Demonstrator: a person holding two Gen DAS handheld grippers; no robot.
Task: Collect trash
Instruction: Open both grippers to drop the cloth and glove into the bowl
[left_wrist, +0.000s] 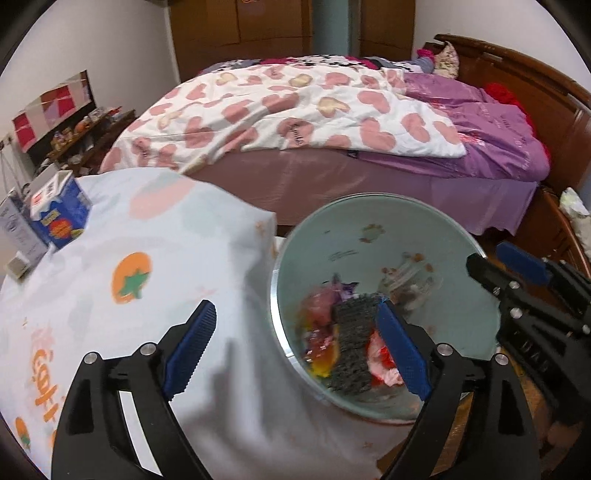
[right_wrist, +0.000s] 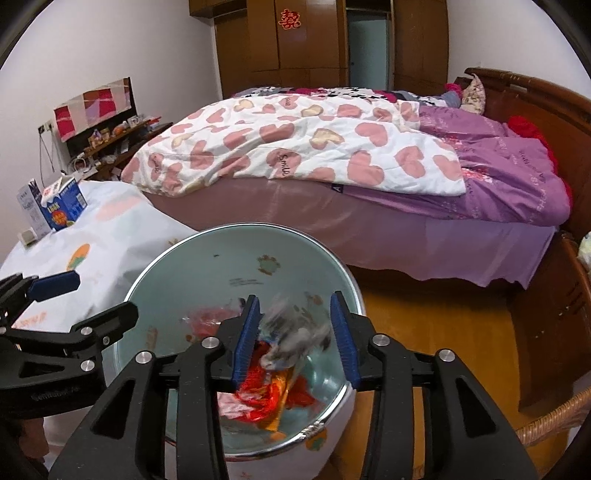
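A pale green round bin (left_wrist: 275, 295) (right_wrist: 147, 273) with a metal rim stands beside the table. Red, orange and pink wrappers (right_wrist: 266, 398) lie at its bottom. My left gripper (left_wrist: 295, 310) is wide open across the bin's near-left rim, one finger over the tablecloth and one over the bin. A dark grey scouring pad (left_wrist: 352, 343) sits in the bin by the inner finger, free of the pads. My right gripper (right_wrist: 294, 301) hovers over the bin, its jaws apart. A blurred grey scrap (right_wrist: 295, 334) shows below and between the pads, touching neither.
A table under a white cloth with orange fruit prints (left_wrist: 129, 280) holds a blue carton (left_wrist: 61, 218) at its far left. A bed (left_wrist: 295, 110) with a heart-print quilt fills the back. Wooden floor (right_wrist: 424, 332) and a wicker chair edge (right_wrist: 554, 413) lie to the right.
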